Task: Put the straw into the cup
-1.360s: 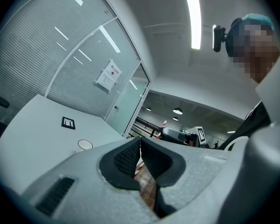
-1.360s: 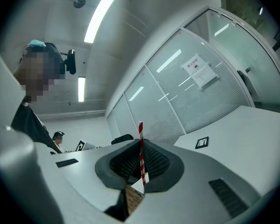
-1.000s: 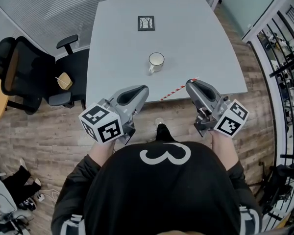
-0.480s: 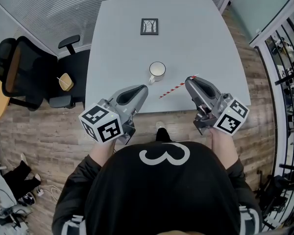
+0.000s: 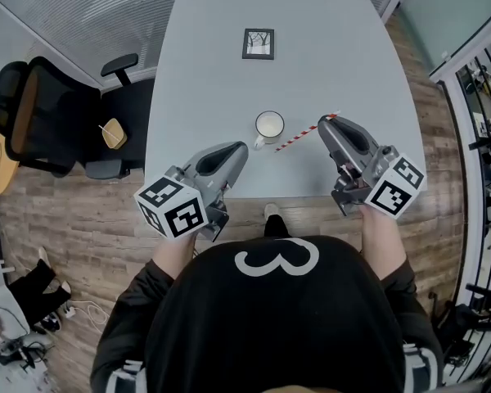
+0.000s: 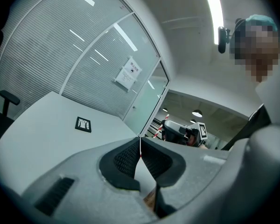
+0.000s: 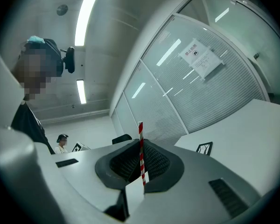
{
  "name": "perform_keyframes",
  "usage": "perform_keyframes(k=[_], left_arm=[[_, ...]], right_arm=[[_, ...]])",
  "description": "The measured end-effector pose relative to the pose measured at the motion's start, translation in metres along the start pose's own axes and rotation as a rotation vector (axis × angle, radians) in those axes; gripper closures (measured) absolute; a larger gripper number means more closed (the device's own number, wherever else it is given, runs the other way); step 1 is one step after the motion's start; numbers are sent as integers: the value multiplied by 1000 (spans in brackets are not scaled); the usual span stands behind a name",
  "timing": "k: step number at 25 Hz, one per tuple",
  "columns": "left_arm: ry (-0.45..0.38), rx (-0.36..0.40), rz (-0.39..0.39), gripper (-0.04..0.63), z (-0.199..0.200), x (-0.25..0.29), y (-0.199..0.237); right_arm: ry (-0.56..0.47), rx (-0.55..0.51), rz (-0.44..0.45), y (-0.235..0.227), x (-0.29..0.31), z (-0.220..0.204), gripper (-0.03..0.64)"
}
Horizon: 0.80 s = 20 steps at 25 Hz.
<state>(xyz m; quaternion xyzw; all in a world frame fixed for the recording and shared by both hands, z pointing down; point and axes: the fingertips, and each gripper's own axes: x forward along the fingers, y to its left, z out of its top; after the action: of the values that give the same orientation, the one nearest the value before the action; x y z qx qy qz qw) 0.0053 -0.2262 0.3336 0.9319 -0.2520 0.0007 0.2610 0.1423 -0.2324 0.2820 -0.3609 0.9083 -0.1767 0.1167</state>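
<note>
A white cup [image 5: 269, 126] stands on the pale grey table [image 5: 327, 47], its handle turned toward the near left. My right gripper [image 5: 326, 122] is shut on a red-and-white striped straw [image 5: 299, 136], which slants from the jaws down-left, its free end just right of the cup. In the right gripper view the straw [image 7: 141, 153] stands upright, pinched between the pads. My left gripper [image 5: 238, 148] hovers over the table's near edge, left of the cup, shut with nothing in it. The left gripper view shows its jaws closed and, beyond them, the right gripper [image 6: 181, 133] with the straw [image 6: 162, 125].
A black-and-white marker card [image 5: 259, 43] lies far back on the table. A black office chair [image 5: 45, 117] stands left of the table on the wooden floor. Metal racks [image 5: 487, 97] line the right side, and glass partitions stand behind the table.
Both grippers have moved forward toward the table. The straw's free end has come nearer to the cup. Both sets of jaws have stayed closed.
</note>
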Motion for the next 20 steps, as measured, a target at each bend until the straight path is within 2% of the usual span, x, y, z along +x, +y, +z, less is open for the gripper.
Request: perform_keyframes(k=[8, 20], left_arm=[[8, -35, 34, 575, 1, 11, 25], [9, -104, 127, 575, -9, 15, 72]], right_arm=[[14, 30, -6, -33, 27, 2, 586], [101, 60, -22, -81, 61, -30, 586]])
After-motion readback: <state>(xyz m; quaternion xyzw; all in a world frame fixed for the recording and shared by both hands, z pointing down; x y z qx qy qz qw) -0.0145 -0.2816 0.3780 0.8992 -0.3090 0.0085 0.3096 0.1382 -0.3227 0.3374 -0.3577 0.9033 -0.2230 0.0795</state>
